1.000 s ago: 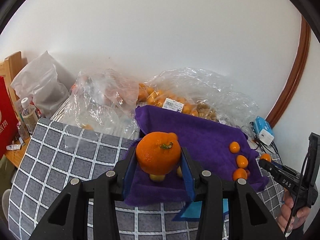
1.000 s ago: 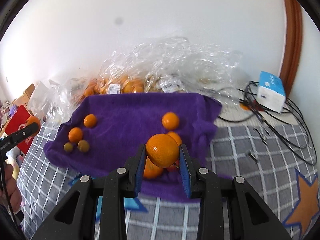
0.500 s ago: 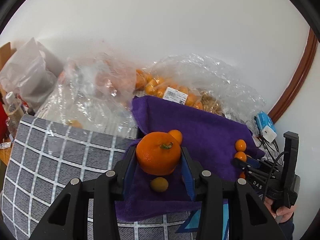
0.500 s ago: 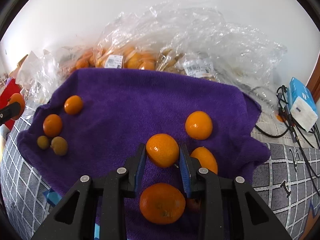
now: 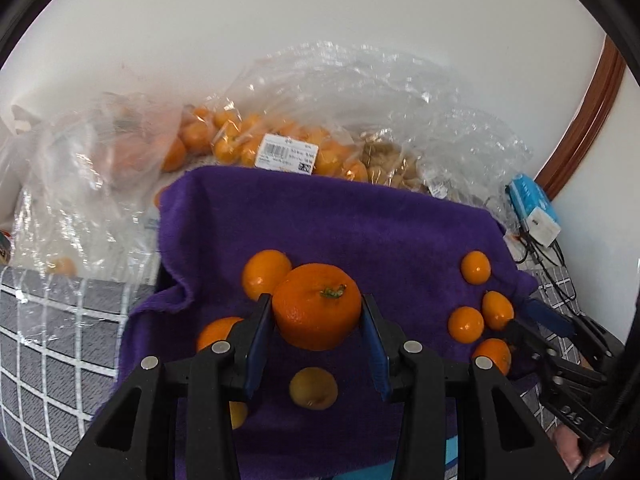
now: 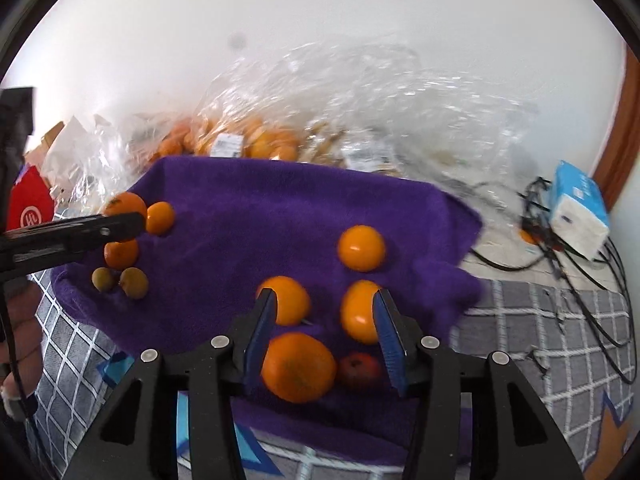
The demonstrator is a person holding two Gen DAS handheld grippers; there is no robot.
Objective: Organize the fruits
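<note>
While seen along both grippers, nearest first:

Left gripper [image 5: 316, 344]: clamped on stemmed orange [image 5: 317, 306], blue pads pressed to both its sides, carried above the towel; stem faces the camera.
Under left gripper: dull yellow fruit [image 5: 313, 388] on towel between the fingers; a second yellowish fruit [image 5: 238, 414] half hidden by the left finger.
Right gripper [image 6: 326, 334]: fingers apart, just been opening; pads press on nothing; an orange [image 6: 285, 300] lies loose between them on the towel, near the left pad.
Below right gripper: big orange [image 6: 298, 367] on towel; dark red fruit [image 6: 359, 370] just beside it.
Beside right pad: oval orange [image 6: 359, 311], partly behind the pad.
Beyond that: round orange [image 6: 361, 248], apart from the rest.
Towel [image 6: 280, 208]: purple, spread over grey checked cloth [image 6: 540, 320], edges rumpled.
Towel, left side in right view: small orange [image 6: 160, 218], two dull yellow fruits [image 6: 134, 283] touching or nearly so, another orange [image 6: 121, 253] under the left gripper's finger.
Towel, right side in left view: four small oranges [image 5: 466, 324] clustered near the right gripper's tips.
Hand [image 6: 22, 332]: on left gripper's handle, at frame edge.
Far right: blue and white pack [image 6: 580, 210] on tangled black cables [image 6: 560, 248].
Far back: clear bags [image 5: 288, 148] of oranges with a barcode label, against white wall [image 5: 320, 20].
Far left: red box [image 6: 30, 208].
</note>
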